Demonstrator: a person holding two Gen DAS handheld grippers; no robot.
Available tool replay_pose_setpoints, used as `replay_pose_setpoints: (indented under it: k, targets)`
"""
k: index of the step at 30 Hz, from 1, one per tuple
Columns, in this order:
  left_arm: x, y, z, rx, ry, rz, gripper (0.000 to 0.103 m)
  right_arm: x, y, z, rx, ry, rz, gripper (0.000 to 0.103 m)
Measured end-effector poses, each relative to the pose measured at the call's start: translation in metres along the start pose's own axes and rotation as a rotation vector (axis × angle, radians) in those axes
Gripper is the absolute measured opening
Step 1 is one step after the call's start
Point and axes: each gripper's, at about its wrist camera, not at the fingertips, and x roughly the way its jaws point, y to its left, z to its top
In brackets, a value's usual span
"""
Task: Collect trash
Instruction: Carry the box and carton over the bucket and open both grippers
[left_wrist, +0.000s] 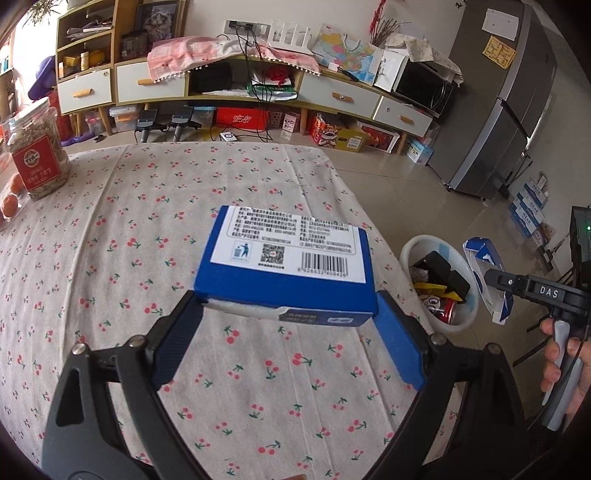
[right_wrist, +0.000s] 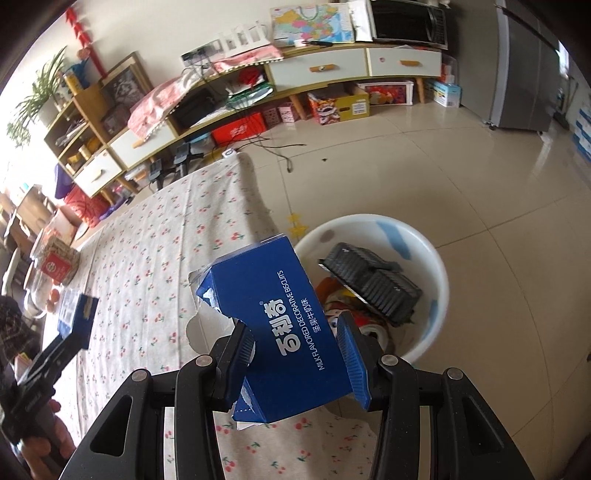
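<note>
Left gripper (left_wrist: 290, 314) clamped on blue box (left_wrist: 286, 258), barcode label up, above cherry-print tablecloth (left_wrist: 147, 258). Right gripper (right_wrist: 295, 347) squeezing torn biscuit box (right_wrist: 280, 325), "MILK FLAVORED DECORATIVE BISCUITS", beside white trash tub (right_wrist: 424, 251). "DAS" on gripper body.

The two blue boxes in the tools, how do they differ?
The left tool's box is intact, held flat over the table, showing its white barcode label. The right tool's biscuit box is torn open, tilted, showing its printed brand face, beside the white bin. Both are blue cardboard, each gripped.
</note>
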Motion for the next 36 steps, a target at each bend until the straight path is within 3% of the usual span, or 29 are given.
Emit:
replay_pose_setpoints:
  k: [20, 27, 36]
  targets:
    - [0.053, -0.113, -0.017, 0.158, 0.118, -0.149, 0.092, -0.018, -0.123, -0.021, 0.214, -0.007, -0.083, 0.047]
    - [0.079, -0.156, -0.016, 0.220, 0.140, -0.219, 0.092, -0.023, -0.143, -0.026, 0.254, -0.010, -0.082, 0.047]
    - [0.112, -0.177, -0.017, 0.263, 0.207, -0.207, 0.092, -0.020, -0.154, -0.023, 0.273, -0.003, -0.083, 0.047]
